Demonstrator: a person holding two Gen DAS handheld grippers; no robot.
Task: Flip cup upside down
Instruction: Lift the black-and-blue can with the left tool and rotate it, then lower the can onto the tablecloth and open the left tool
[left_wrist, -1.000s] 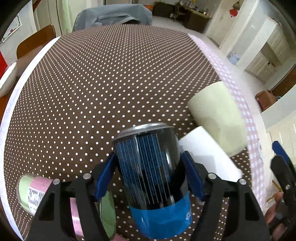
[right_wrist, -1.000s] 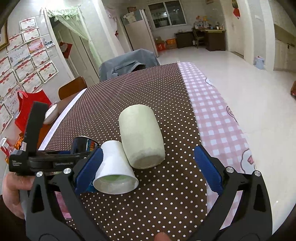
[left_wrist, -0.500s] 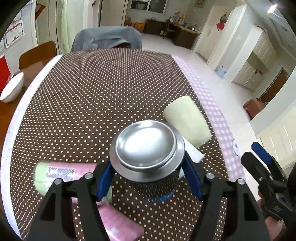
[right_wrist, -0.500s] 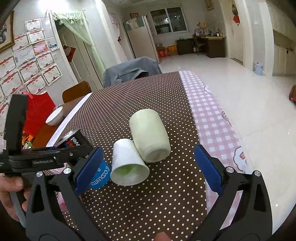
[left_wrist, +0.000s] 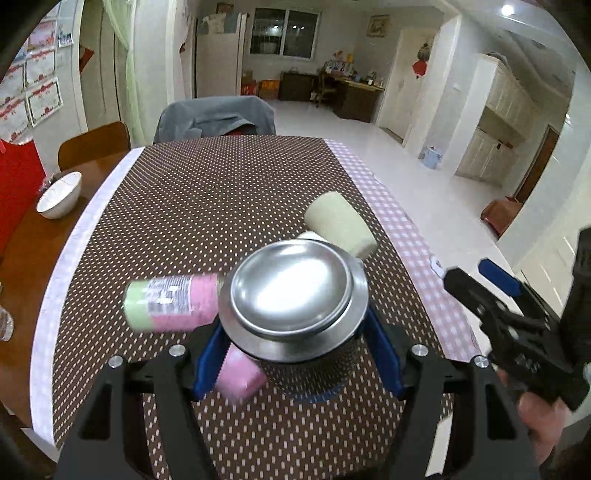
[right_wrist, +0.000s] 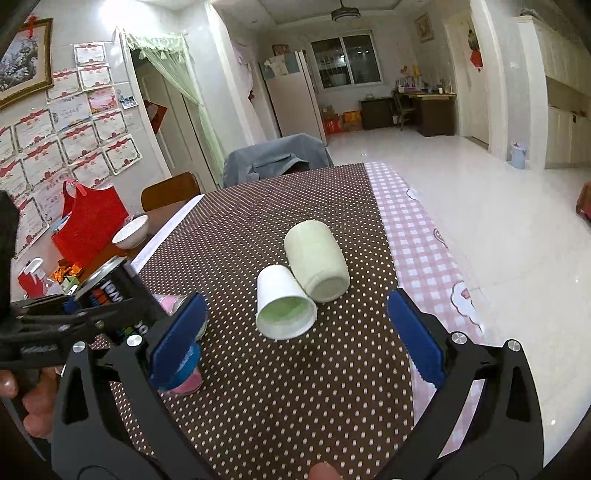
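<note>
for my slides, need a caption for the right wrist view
Open right gripper faces a white cup and a pale green cup, both lying on the dotted tablecloth.

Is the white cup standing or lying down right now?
Lying on its side: the white cup rests on the dotted tablecloth, open mouth facing the right camera, beside the tipped pale green cup.

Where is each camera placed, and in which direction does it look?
Left wrist: sits on the left claw, looks forward and down along the dotted table; its blue pads clamp the steel-bottomed cup; the right claw and fingers show.
Right wrist: sits on the right claw, looks along the table at the lying white cup and green cup; its claw is open, and the left claw shows.
Shared: the green cup, the white bowl and the grey-draped chair.
</note>
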